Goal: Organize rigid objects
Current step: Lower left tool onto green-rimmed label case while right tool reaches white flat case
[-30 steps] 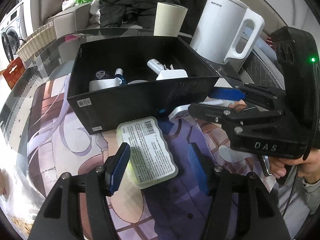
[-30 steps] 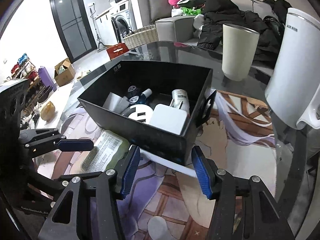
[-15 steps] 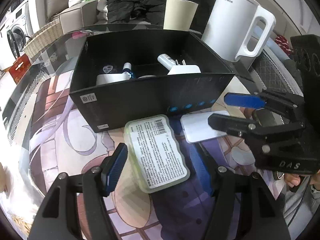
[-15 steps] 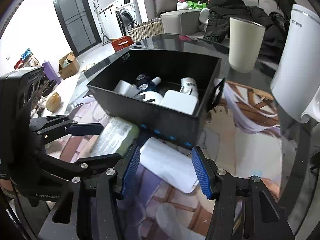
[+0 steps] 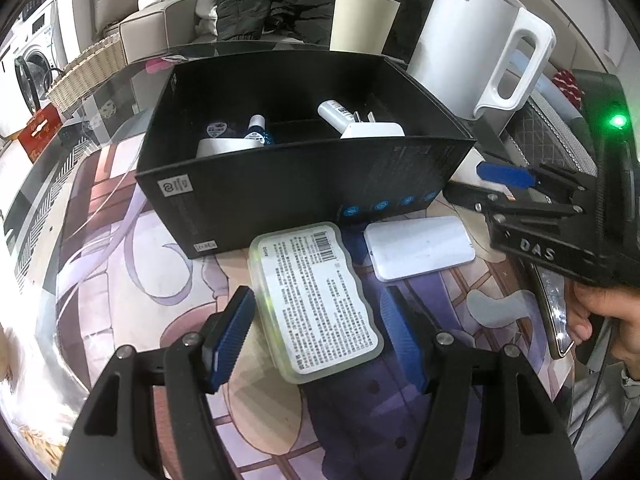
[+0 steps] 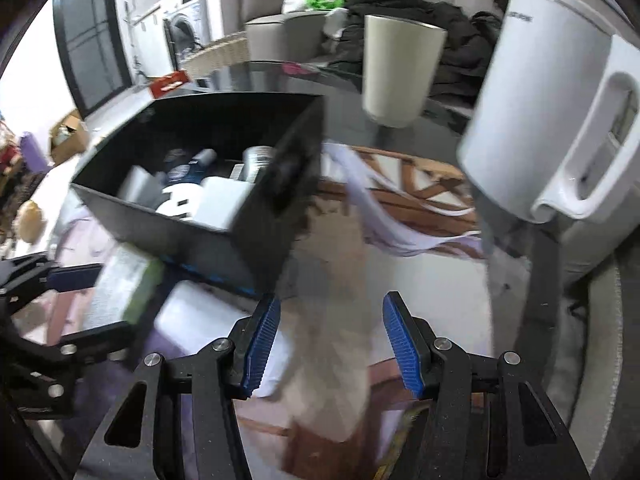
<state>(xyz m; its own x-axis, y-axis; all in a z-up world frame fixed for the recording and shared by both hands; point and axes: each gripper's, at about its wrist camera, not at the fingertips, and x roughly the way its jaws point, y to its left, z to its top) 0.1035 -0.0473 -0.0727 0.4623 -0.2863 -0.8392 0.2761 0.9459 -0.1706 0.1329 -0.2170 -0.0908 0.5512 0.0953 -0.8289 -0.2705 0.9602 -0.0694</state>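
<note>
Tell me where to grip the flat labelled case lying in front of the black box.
Grip the labelled case across its two long edges, coming from above at its near end. It lies flat, and the open left claw already straddles that width.

One black box point(image 5: 304, 176), one labelled case point(image 5: 316, 300), one white slab point(image 5: 420, 248), one kettle point(image 5: 476, 44), one cup point(image 5: 362, 20) (box contents partly hidden, uncounted).

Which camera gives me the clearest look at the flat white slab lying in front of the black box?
Left wrist: the white slab lies sharp and whole beside the labelled case. Right wrist shows it only motion-blurred, partly behind the gripper finger.
</note>
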